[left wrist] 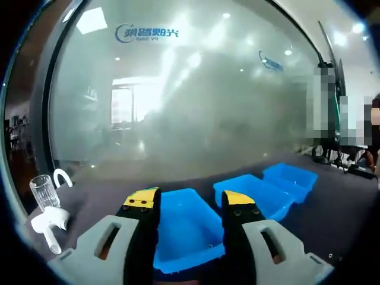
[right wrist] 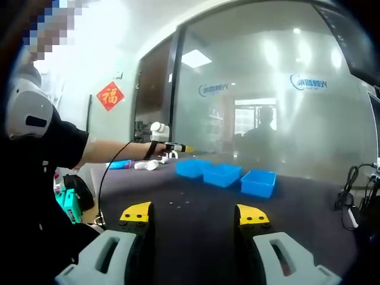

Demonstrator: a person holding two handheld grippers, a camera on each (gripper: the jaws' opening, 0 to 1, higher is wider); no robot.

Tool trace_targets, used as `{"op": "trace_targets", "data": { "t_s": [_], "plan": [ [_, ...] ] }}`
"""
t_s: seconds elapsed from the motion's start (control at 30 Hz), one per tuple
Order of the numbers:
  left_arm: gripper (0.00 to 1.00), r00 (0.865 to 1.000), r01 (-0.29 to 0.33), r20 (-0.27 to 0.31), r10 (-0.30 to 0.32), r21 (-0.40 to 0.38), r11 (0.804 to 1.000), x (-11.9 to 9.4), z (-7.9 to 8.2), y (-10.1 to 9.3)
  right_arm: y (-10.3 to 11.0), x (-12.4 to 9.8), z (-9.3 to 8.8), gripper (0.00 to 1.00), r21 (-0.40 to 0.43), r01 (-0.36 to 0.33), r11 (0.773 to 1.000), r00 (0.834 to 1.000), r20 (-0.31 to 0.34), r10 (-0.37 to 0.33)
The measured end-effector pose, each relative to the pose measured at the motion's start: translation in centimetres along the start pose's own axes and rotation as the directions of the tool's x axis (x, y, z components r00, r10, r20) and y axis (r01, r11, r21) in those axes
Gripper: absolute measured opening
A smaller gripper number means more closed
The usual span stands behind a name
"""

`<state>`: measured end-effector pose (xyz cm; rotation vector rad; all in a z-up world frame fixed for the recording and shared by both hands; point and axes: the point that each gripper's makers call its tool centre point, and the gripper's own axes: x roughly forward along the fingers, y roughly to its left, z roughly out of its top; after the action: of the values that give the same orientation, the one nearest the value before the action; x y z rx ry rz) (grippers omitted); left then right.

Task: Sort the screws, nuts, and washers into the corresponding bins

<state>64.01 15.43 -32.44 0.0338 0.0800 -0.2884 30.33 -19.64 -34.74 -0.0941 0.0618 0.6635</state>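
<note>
Yellow-tipped jaws of the left gripper (left wrist: 189, 203) stand apart with nothing between them, raised over the nearest blue bin (left wrist: 187, 228), which lies straight ahead and just below the tips. Two more blue bins, the middle bin (left wrist: 256, 195) and the far bin (left wrist: 292, 176), run in a row away toward the far right edge of the dark table (left wrist: 101, 196). Near the table's left edge stand a clear glass (left wrist: 45, 192) and a white fitting (left wrist: 48, 222).

In the right gripper view, the right gripper (right wrist: 195, 215) also has its jaws apart and empty. A few small pieces of hardware (right wrist: 178, 203) lie loose on the table just ahead of the tips, between the jaws and the bins; too small to tell screws from nuts or washers. The right gripper is judged the nearer one to them, needing a short forward and downward reach. The person's left arm (right wrist: 113, 148) is stretched out level toward the bins.
</note>
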Motion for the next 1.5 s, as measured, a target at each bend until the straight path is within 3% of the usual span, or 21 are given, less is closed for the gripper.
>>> {"op": "trace_targets", "data": {
  "t_s": [0.27,0.43,0.57,0.87,1.33,1.5],
  "plan": [
    [0.40,0.998,0.048,0.044,-0.048,0.001,0.999,-3.6,0.5,-1.0,-0.2,0.2,0.0,0.49,0.000,0.000,1.000,1.000,0.006,0.000],
    [0.40,0.993,0.087,0.077,-0.087,0.003,0.996,-8.2,-0.3,-3.7,-0.4,0.1,-0.1,0.49,0.001,0.005,1.000,1.000,0.008,-0.005],
    [0.40,0.989,0.104,0.105,-0.102,-0.020,0.994,-10.7,-0.6,-4.4,-0.7,0.1,-0.1,0.49,0.004,0.010,1.000,1.000,0.010,-0.010],
    [0.40,0.972,0.143,0.196,-0.134,-0.034,0.989,-17.4,1.0,-6.6,-0.9,0.4,0.2,0.49,0.002,0.013,1.000,1.000,0.017,-0.013],
    [0.40,0.961,0.187,0.207,-0.181,-0.011,0.982,-24.2,-0.7,-7.0,-0.9,0.8,0.5,0.49,0.000,0.010,1.000,1.000,0.027,-0.010],
    [0.40,0.965,0.187,0.191,-0.182,-0.009,0.982,-26.1,-1.8,-6.7,-1.1,0.5,0.6,0.49,0.000,0.017,1.000,0.999,0.029,-0.017]
  ]
}}
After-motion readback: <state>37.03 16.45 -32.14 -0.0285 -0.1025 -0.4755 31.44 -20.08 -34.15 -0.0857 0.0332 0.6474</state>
